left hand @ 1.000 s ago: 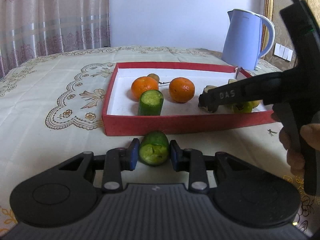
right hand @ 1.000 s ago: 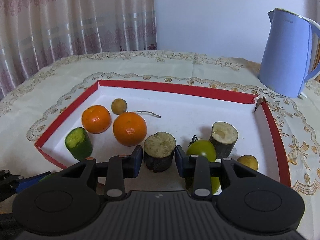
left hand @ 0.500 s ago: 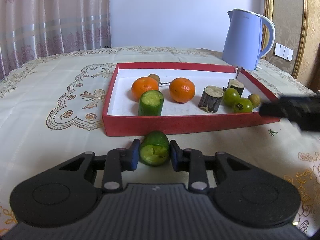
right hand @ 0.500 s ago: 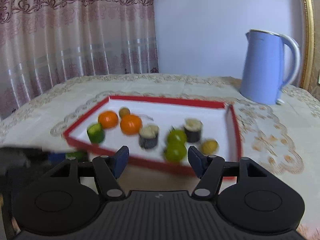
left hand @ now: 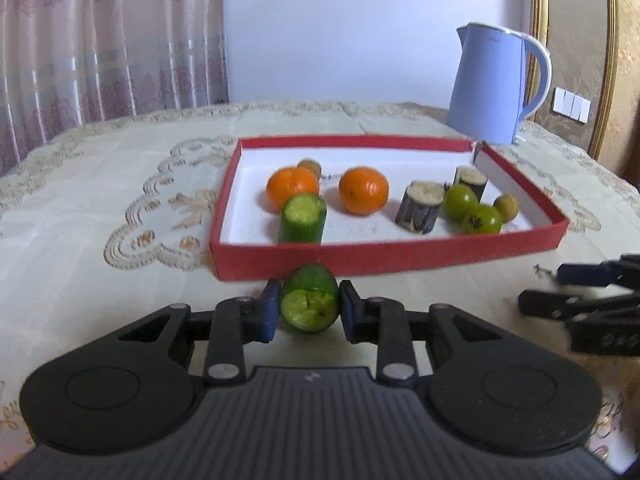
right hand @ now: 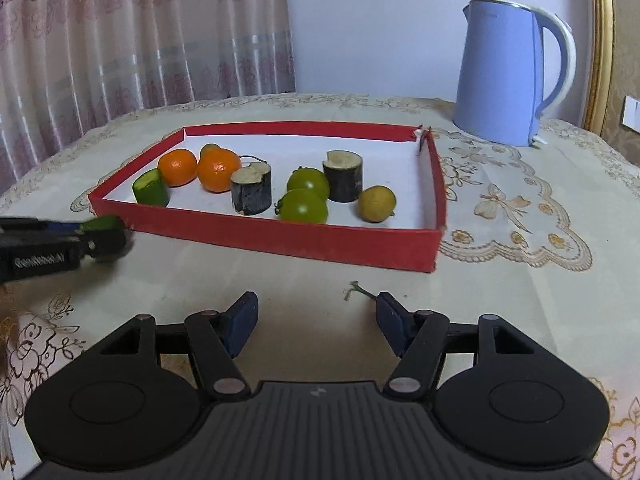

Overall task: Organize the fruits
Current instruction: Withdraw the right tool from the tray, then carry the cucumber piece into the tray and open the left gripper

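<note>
My left gripper (left hand: 309, 312) is shut on a green cucumber piece (left hand: 310, 306), just in front of the red tray (left hand: 384, 258). In the tray lie two oranges (left hand: 363, 190), another cucumber piece (left hand: 303, 220), two dark sugarcane chunks (left hand: 420, 206), two green tomatoes (left hand: 482, 219) and a small yellow fruit (left hand: 506, 208). My right gripper (right hand: 316, 320) stands open and empty over the tablecloth, short of the tray's near wall (right hand: 280, 240). The left wrist view shows the right gripper (left hand: 560, 292) at the right edge. The right wrist view shows the left gripper (right hand: 104, 236) at the far left.
A blue kettle (left hand: 496, 84) stands behind the tray's right corner. A small green stem (right hand: 356, 290) lies on the embroidered tablecloth (right hand: 520, 280) just ahead of my right fingers. Curtains (left hand: 100, 52) hang beyond the table's far left edge.
My right gripper let go of a sugarcane chunk inside the tray, opened, and drew back out over the tray's near wall. The left gripper and its cucumber piece stayed put.
</note>
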The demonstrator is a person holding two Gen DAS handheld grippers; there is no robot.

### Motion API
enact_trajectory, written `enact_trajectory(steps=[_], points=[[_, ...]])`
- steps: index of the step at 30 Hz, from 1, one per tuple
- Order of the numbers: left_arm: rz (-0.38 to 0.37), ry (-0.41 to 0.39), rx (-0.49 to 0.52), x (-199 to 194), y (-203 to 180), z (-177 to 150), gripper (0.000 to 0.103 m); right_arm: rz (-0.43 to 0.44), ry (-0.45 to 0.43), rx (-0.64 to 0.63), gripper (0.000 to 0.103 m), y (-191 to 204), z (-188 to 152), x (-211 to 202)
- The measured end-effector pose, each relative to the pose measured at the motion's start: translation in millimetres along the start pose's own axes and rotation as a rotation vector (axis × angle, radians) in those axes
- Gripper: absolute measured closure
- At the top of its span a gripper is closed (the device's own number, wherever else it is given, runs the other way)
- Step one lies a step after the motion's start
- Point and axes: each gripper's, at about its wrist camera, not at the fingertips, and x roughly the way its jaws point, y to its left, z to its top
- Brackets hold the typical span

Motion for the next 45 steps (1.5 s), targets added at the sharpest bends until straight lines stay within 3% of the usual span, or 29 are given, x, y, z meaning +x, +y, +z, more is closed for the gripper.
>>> enact_trajectory(steps=[10, 19, 31, 37, 43, 45], points=[[0.011, -0.077, 0.062, 4.9, -20.3, 48.4, 0.076, 0.012, -0.019, 0.023, 0.029, 2.1, -0.9, 4.9], [0.001, -0.019, 0.09, 54.0, -41.4, 75.8, 0.076, 0.019, -0.01, 0.009, 0.024, 4.2, -0.2, 6.7], [0.029, 0.041, 0.106, 81.0, -47.6, 57.9, 0.072, 0.03, -0.007, 0.008, 0.02, 5.2, -0.3, 6.5], [0.07, 0.026, 0.165, 83.8, -58.2, 48.8, 0.07, 0.028, -0.006, 0.003, 0.02, 6.1, -0.5, 5.7], [0.066, 0.03, 0.152, 84.9, -56.0, 50.9, 0.07, 0.023, -0.003, -0.006, 0.019, 7.3, -0.3, 7.1], [0.07, 0.028, 0.164, 84.7, -58.2, 49.9, 0.064, 0.023, -0.003, -0.006, 0.019, 7.4, -0.3, 7.6]])
